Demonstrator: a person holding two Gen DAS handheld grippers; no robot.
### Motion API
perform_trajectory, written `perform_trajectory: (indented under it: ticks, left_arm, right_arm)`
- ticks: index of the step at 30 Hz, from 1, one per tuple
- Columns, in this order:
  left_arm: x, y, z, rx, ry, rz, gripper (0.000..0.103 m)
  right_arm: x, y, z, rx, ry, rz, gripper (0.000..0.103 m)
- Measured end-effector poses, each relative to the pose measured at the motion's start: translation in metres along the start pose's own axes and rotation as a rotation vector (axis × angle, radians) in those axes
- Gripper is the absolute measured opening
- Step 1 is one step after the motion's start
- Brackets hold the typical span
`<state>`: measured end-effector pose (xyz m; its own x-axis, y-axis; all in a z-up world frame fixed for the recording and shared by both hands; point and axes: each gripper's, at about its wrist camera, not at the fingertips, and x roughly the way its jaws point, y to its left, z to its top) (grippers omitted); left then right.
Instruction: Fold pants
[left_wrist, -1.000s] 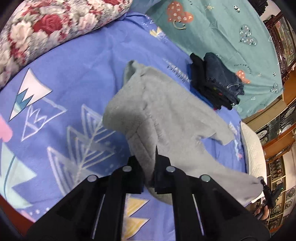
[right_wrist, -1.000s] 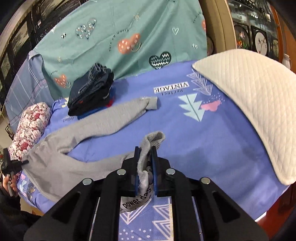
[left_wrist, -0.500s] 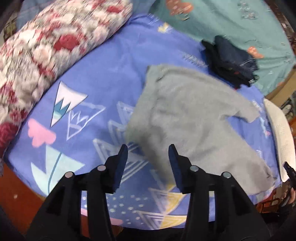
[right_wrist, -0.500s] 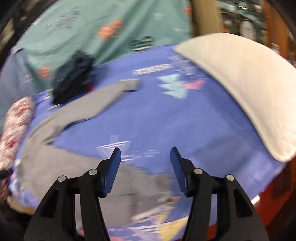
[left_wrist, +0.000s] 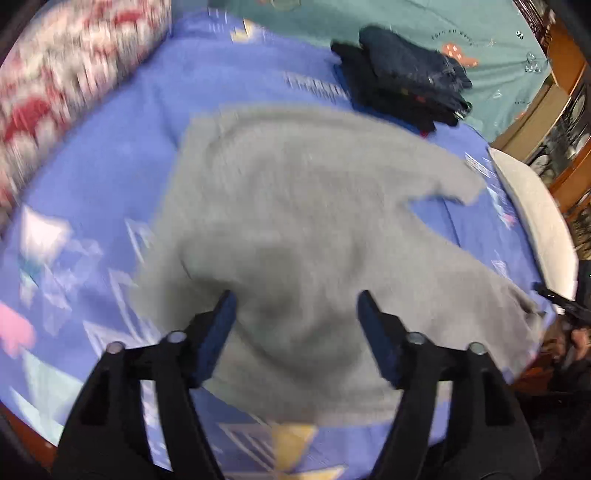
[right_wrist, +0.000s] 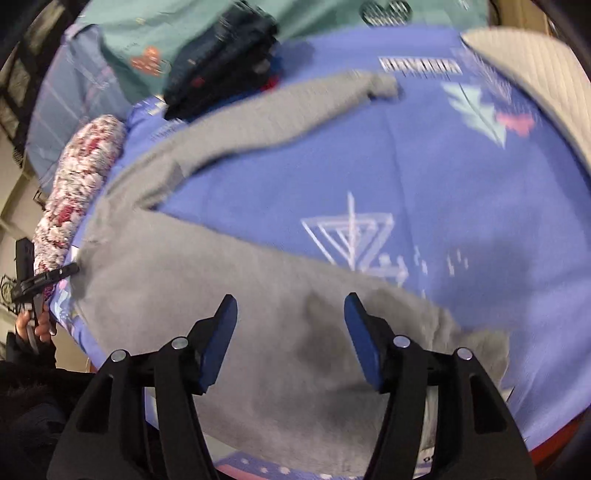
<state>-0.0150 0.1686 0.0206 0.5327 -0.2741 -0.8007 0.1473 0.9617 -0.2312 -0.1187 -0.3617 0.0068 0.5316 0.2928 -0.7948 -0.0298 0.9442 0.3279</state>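
Grey pants (left_wrist: 295, 206) lie spread flat on the blue patterned bedsheet (left_wrist: 229, 62), legs apart in a V. In the left wrist view my left gripper (left_wrist: 295, 310) hovers over the waist end, its jaws opening, with nothing pinched between its fingers. In the right wrist view the grey pants (right_wrist: 229, 280) show their near leg under my right gripper (right_wrist: 290, 314), whose jaws are also opening and hold nothing. The far leg (right_wrist: 295, 107) stretches toward the back. The left gripper (right_wrist: 48, 277) shows at the far left edge, in a person's hand.
A stack of dark folded clothes (left_wrist: 406, 85) sits at the back of the bed, before a teal sheet (left_wrist: 480, 22). A floral pillow (left_wrist: 55, 85) lies along the left side and a white quilted pillow (right_wrist: 535, 77) along the right. The bed's front edge is near both grippers.
Both grippers let go of the grey pants and spread their jaws. The pants dropped flat onto the sheet. The right gripper moved down toward the near leg.
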Motion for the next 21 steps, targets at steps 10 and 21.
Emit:
perform_trajectory:
  ticks: [10,21]
  left_arm:
    - [0.092,0.044,0.148,0.193,0.025,0.131,0.087]
    - [0.170,0.020,0.178,0.391,0.139,0.028,0.014]
  right_arm:
    - [0.047,0.040,0.043,-0.072,0.042,0.031,0.075]
    - [0.067,0.035,0.061,-0.023,0.074,-0.015,0.075]
